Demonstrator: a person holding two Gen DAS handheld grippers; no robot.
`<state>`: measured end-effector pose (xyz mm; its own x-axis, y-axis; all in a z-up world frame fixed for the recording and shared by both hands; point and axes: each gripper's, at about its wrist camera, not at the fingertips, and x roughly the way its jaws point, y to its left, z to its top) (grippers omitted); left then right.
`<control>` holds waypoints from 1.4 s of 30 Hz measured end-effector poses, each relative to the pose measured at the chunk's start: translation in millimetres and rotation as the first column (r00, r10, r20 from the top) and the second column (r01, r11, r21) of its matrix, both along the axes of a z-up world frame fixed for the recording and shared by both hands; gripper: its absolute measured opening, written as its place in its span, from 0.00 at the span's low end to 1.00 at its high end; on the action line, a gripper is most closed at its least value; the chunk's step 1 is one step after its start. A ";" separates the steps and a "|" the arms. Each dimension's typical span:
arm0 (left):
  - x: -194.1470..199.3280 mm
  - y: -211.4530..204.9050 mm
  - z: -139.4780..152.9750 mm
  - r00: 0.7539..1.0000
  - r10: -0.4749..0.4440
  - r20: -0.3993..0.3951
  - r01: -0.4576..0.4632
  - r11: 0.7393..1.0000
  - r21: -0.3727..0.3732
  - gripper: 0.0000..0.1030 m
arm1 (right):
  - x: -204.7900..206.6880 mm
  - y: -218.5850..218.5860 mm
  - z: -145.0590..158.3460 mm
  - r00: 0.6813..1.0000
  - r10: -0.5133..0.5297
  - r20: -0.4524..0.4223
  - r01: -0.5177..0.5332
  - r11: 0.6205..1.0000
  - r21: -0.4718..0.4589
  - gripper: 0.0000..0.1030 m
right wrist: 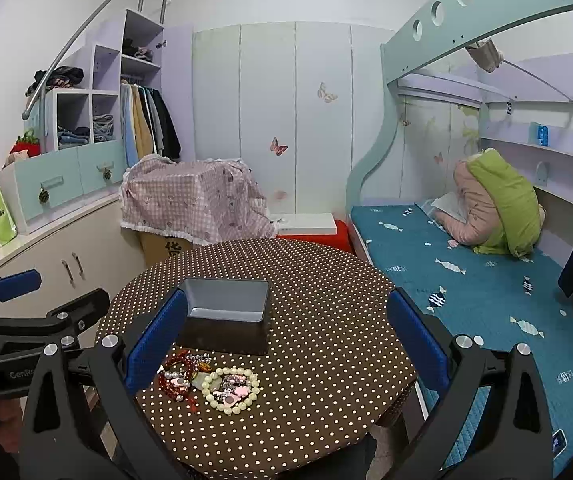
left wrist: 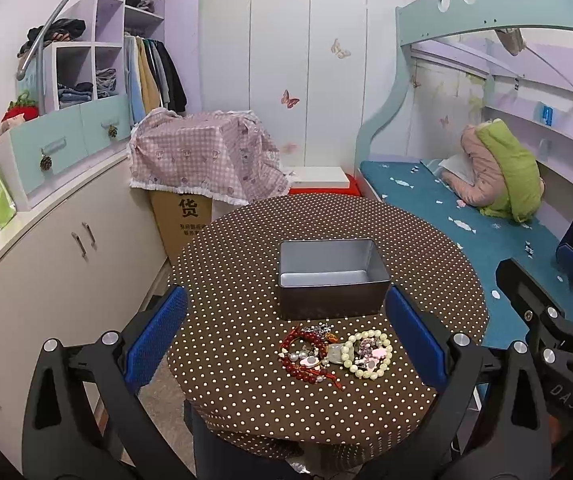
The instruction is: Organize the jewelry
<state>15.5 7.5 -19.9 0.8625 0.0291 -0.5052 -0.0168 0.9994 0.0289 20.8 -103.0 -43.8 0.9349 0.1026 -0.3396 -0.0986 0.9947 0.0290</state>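
Observation:
A small heap of jewelry (left wrist: pixel 334 354) lies on the brown polka-dot round table (left wrist: pixel 246 248): red bead bracelets (left wrist: pixel 306 372), a pale bead bracelet (left wrist: pixel 366 354), pink charms. Just behind it stands an empty grey metal tin (left wrist: pixel 332 276). My left gripper (left wrist: pixel 286 332) hovers above the table's near edge, open wide, nothing between its blue pads. In the right wrist view the jewelry heap (right wrist: pixel 210 380) and the tin (right wrist: pixel 226 316) sit left of centre. My right gripper (right wrist: pixel 286 338) is open too, its left pad (right wrist: pixel 154 344) beside the heap.
A bed with a teal cover (right wrist: pixel 478 300) runs along the right of the table. White cabinets (left wrist: pixel 66 248) stand to the left. A cardboard box under a pink checked cloth (left wrist: pixel 202 152) sits behind the table. The other gripper (right wrist: pixel 14 320) shows at the left edge.

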 end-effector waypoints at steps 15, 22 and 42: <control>-0.4 0.2 -1.2 1.000 0.008 -0.005 -0.008 1.000 -0.008 0.96 | -2.4 1.9 0.6 1.000 -0.010 0.001 0.010 1.000 0.001 0.93; 0.1 -0.7 -1.6 1.000 0.007 -0.003 -0.007 1.000 -0.007 0.96 | -2.3 0.9 1.8 1.000 -0.012 0.000 0.012 1.000 0.004 0.93; 3.9 -3.2 -8.2 1.000 0.001 -0.030 -0.002 1.000 -0.012 0.96 | 0.0 -1.4 -0.4 1.000 -0.003 -0.009 0.003 1.000 0.008 0.93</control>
